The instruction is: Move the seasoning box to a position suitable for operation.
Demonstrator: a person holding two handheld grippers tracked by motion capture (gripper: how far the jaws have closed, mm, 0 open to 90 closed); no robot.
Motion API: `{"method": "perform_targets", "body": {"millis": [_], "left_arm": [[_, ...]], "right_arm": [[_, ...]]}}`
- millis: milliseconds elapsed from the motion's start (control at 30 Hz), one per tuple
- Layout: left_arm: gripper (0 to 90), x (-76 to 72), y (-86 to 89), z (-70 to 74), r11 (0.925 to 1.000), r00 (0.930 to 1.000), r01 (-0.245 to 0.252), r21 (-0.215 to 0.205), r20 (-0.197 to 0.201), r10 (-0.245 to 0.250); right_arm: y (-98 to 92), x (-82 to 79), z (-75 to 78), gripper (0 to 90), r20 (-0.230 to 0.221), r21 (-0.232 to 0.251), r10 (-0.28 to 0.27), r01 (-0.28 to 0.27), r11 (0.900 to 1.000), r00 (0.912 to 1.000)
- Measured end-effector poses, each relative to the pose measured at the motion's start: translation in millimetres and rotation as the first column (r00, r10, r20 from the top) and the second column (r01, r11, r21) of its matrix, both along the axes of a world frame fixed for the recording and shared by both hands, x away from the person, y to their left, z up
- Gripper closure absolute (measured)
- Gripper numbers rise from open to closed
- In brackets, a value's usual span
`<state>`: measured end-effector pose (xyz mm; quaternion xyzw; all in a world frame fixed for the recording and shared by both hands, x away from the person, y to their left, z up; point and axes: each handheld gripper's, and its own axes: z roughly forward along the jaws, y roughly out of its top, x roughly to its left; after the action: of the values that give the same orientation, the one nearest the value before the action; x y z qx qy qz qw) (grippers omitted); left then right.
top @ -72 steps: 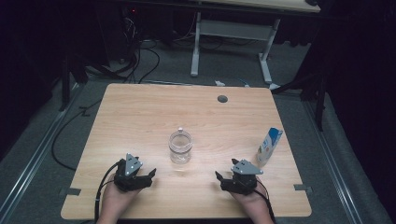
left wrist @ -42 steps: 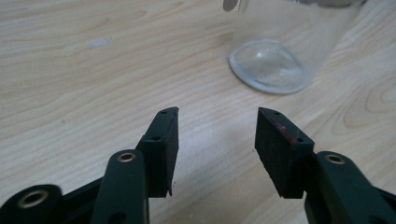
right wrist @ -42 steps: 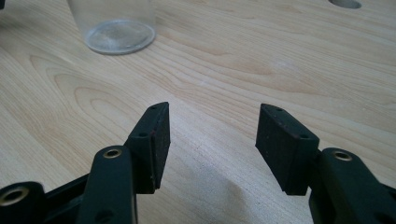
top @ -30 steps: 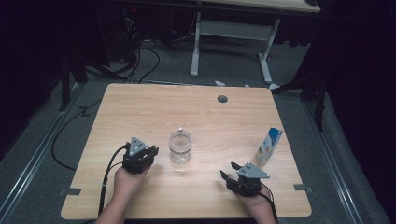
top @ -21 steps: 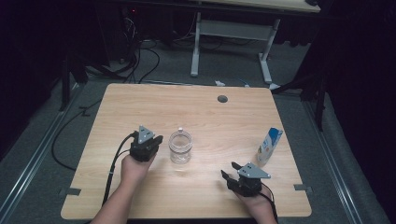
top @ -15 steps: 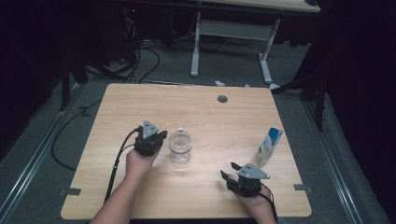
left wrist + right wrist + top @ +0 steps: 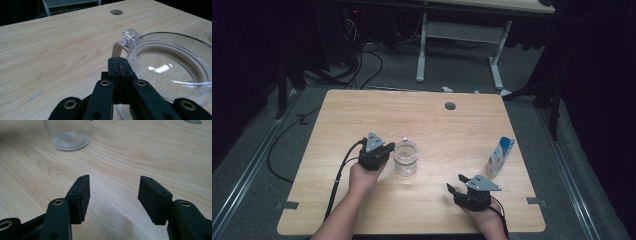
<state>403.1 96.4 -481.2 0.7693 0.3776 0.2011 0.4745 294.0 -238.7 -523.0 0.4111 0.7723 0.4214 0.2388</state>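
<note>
A clear glass jar (image 7: 405, 159) stands upright near the middle of the wooden table (image 7: 427, 125). My left gripper (image 7: 387, 149) sits right at its left side. In the left gripper view the jaws are pressed together, and nothing shows between them. Their shut tip (image 7: 119, 62) lies just before the jar's clear handle (image 7: 116, 49), beside the wide rim (image 7: 172, 47). Whether the tip touches the handle I cannot tell. My right gripper (image 7: 456, 183) rests low near the table's front right. It stands open (image 7: 113, 192) over bare wood, with the jar's base (image 7: 70, 141) farther ahead.
A blue and white carton (image 7: 500, 156) stands upright near the right edge, behind the right gripper. A round cable hole (image 7: 450, 106) sits in the far part of the tabletop. A cable trails from each gripper toward the front edge. Dark floor surrounds the table.
My left gripper has moved forward and to the right, from the front left of the table up to the jar's left side. The right gripper has stayed where it was.
</note>
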Motion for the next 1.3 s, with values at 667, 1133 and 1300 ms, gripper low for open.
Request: {"method": "perform_targets", "body": {"millis": [667,1133,1300], "left_arm": [[90.0,-62.2,-22.0,-4.9,0.9968,0.9978,0.063,-0.05,0.025,-0.061],[90.0,-75.4,-37.4,-4.3,0.992,0.9934,0.113,-0.057,0.025,-0.112],[89.9,-76.6,-35.3,-4.0,0.9931,0.9944,0.104,-0.054,0.024,-0.103]], "right_arm": [[1.7,1.5,-2.1,43.4,-0.001,-0.007,-0.012,0.012,1.0,0.9999],[3.8,5.4,-3.0,28.9,-0.015,0.007,-0.017,0.017,1.0,0.9997],[4.5,5.9,-1.8,24.0,-0.018,0.012,-0.012,0.012,1.0,0.9998]]}}
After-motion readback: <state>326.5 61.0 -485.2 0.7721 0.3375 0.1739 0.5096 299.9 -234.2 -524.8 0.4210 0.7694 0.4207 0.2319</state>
